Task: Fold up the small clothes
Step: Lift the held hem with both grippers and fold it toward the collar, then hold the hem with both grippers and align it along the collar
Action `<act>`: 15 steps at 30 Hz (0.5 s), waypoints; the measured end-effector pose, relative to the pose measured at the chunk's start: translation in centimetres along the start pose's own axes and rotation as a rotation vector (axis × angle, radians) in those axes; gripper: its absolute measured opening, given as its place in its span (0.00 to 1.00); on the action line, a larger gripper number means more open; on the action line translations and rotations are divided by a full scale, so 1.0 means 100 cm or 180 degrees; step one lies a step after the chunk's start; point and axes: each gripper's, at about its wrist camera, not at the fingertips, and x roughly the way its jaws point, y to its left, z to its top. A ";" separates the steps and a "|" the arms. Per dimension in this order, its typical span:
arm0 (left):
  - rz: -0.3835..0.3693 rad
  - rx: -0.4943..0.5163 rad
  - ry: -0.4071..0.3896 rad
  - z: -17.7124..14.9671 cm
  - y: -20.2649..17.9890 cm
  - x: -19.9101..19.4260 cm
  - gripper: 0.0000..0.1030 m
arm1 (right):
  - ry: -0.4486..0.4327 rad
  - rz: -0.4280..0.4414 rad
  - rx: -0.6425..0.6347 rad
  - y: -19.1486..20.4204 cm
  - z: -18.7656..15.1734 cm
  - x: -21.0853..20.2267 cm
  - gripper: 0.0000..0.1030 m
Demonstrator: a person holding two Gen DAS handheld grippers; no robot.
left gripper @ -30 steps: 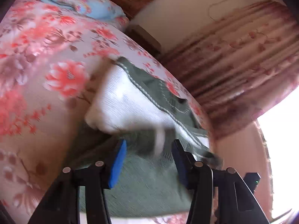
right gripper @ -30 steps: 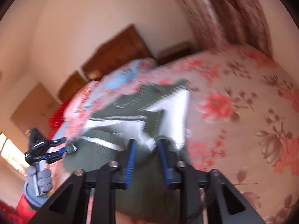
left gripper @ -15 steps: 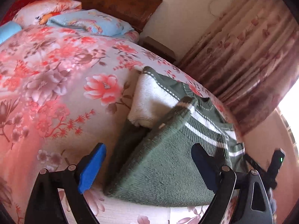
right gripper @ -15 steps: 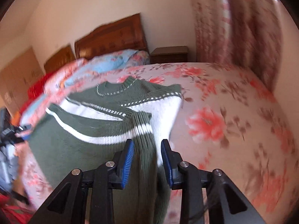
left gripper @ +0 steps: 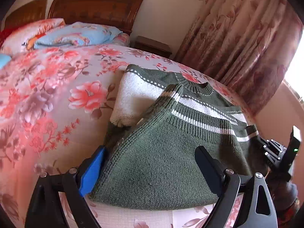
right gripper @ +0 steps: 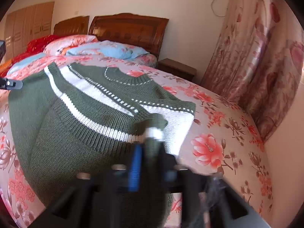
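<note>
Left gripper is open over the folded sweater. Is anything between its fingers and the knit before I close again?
Nothing visible. The left gripper is open, its fingers straddling the green sweater with only knit between them. The right gripper is shut on the sweater's striped edge, off to the side on the bedspread.

sweater (left gripper: 161,157): dark green knit, white bands, white dashed stitching | bedspread (left gripper: 47,98): pale pink, coral-red flowers | pillow (left gripper: 76,34): light blue print | curtain (left gripper: 243,43): dusty pink floral | headboard (left gripper: 95,7): reddish-brown wood | left gripper (left gripper: 150,168): black, blue pads
</note>
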 end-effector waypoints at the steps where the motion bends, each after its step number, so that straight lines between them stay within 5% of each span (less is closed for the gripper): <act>1: 0.0010 0.0026 -0.0013 0.001 -0.001 -0.001 1.00 | -0.0039 0.0006 0.0038 0.000 0.000 -0.001 0.11; 15: -0.0049 0.0639 -0.0045 0.051 -0.023 0.040 1.00 | -0.0161 0.0096 0.0381 -0.009 -0.002 -0.007 0.10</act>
